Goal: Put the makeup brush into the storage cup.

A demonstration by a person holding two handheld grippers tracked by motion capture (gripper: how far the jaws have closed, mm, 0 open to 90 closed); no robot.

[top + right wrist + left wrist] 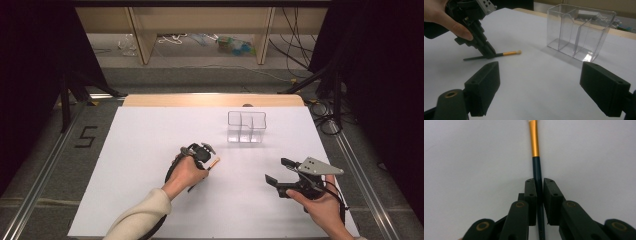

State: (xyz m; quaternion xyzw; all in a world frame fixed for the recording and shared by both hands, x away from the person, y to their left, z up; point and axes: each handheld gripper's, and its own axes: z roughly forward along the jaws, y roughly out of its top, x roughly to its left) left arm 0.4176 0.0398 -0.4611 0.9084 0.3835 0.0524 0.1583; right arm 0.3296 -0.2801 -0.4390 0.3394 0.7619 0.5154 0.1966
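Note:
A thin brush (534,142) with a dark handle, a gold ferrule and a pale tip lies on the white sheet (150,150). My left gripper (539,185) is shut on the dark handle, with its jaws pointing down at the sheet. The high view has this gripper (209,163) left of centre, and the brush tip (215,162) points right. From the right gripper view, the left gripper (489,53) pinches the brush (509,53) at mid-handle. My right gripper (541,80) stands open with nothing between its jaws, hovering at the front right (276,170).
A clear plastic organiser (246,127) with several compartments stands upright behind the centre of the sheet, also in the right gripper view (579,32). A wooden table edge (210,100) runs along the back. Cables lie on the floor beyond.

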